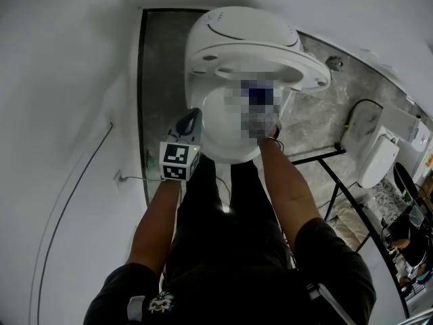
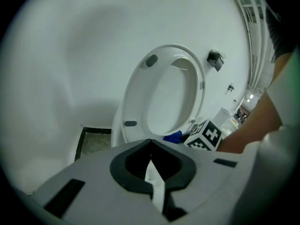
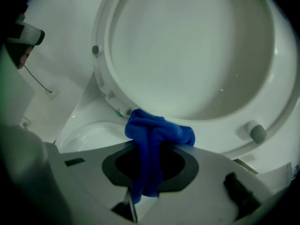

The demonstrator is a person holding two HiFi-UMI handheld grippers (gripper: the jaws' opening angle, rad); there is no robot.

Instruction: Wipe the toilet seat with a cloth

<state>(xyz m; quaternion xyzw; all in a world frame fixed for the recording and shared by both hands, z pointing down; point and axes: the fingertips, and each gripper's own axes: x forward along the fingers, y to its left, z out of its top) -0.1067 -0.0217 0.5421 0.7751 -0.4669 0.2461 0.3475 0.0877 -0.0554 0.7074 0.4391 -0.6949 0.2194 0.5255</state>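
Right gripper view shows the right gripper [image 3: 149,146] with its fingers clenched on a blue cloth [image 3: 157,132]. The cloth bunches up past the fingertips, right at the bottom edge of the toilet seat [image 3: 220,128]. The seat is lifted up, and its underside faces the camera. The white toilet bowl [image 3: 89,135] is open below it. In the left gripper view, the left gripper [image 2: 151,143] has its fingers clenched together with nothing between them. It hangs by the left side of the bowl, apart from the seat.
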